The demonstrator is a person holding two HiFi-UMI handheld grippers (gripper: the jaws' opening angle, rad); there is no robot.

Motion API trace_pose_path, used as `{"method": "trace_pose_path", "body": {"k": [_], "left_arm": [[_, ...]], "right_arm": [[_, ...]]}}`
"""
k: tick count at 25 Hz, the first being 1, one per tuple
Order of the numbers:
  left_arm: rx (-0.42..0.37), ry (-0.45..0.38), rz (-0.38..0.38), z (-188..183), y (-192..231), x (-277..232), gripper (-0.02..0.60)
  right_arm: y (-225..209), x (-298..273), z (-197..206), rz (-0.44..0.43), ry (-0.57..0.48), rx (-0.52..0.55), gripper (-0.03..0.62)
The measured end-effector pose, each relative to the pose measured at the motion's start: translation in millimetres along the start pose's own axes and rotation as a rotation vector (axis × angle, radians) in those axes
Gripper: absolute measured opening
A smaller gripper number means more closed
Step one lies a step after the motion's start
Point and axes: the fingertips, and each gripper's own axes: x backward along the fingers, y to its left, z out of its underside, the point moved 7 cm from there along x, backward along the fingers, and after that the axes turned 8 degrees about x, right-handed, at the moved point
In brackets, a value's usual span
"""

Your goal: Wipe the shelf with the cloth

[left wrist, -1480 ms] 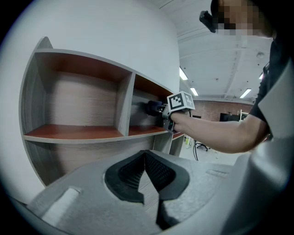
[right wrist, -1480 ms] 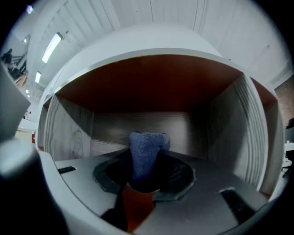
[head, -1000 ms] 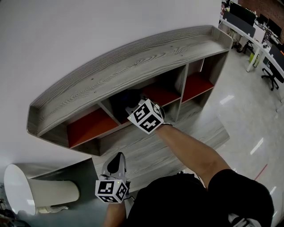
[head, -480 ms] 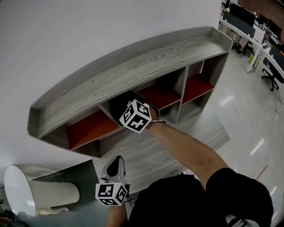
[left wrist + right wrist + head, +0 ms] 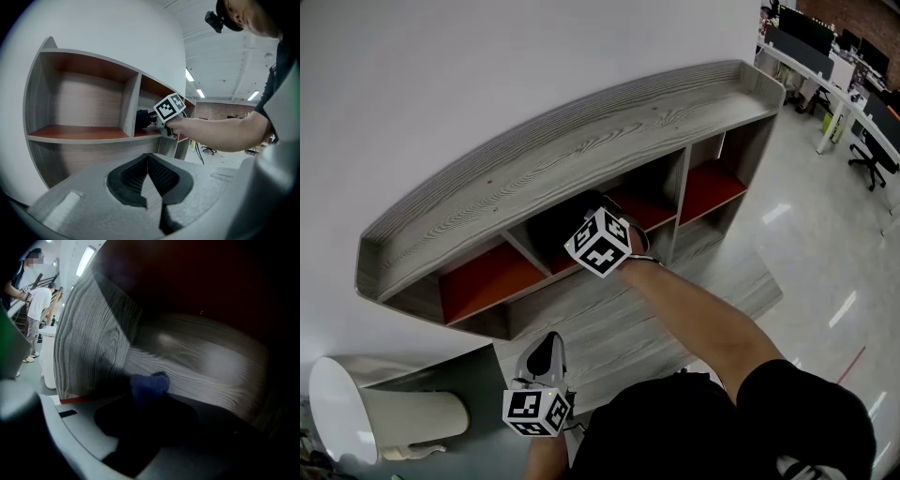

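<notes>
You are wiping: your right gripper (image 5: pixel 146 404) pinches the blue cloth (image 5: pixel 150 381) inside the shelf's (image 5: pixel 581 150) middle compartment, your left gripper (image 5: pixel 149 161) hangs closed and empty, so next probably press down and sweep sideways.

- the shelf (image 5: pixel 581 150) is a long grey wood-grain unit set flat against the white wall, top board totally bare
- under the top board there's a row of open compartments split by grey uprights, each with a red-brown bottom board (image 5: pixel 483 277)
- left-end and right-end compartments have nothing in them
- the middle one has a dark blue cloth (image 5: pixel 147 385) in it, right up by the grey wood inside; honestly can't tell if it's touching
- the whole thing sits on a shiny pale floor (image 5: pixel 806 244), with a white bin (image 5: pixel 384 417) on the floor just off the shelf's left end
</notes>
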Motion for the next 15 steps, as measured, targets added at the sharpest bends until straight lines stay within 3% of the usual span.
{"method": "trace_pose_path", "body": {"k": [15], "left_arm": [[-0.009,0.009,0.037,0.3,-7.5,-10.2,0.009]], "right_arm": [[-54.9,28.9,46.7,0.197,0.081,-0.195,0.147]]}}
